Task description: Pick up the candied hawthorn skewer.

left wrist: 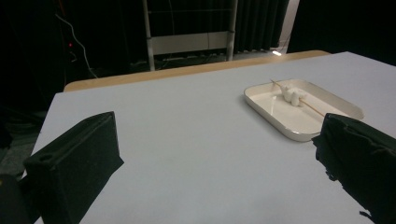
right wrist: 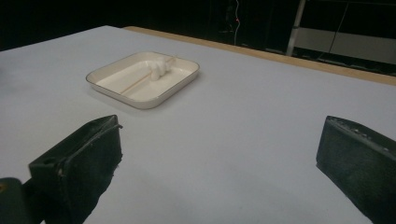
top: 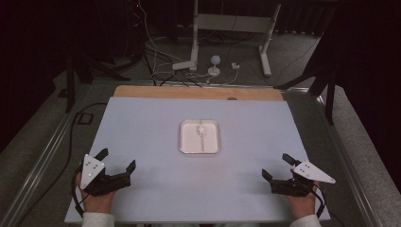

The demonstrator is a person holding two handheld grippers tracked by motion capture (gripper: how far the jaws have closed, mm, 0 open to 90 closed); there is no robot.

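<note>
On the pale grey surface (top: 156, 179) nothing is judged begun: the shallow white rectangular tray (top: 185, 144), with a thin wooden skewer of white marshmallows (top: 202, 129) in it, lies untouched ahead, between the spread, empty left tongs (top: 117, 160) and right tongs (top: 276, 166).

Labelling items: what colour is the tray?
White or cream, the tray shows best in the left gripper view.

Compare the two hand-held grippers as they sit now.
The left hand-held gripper rests near the table's left front corner, the right hand-held gripper near the right front. The left's grey plate lies toward the outer left edge, the right's toward the outer right edge. Both are open, empty, and aimed toward the white tray.
</note>
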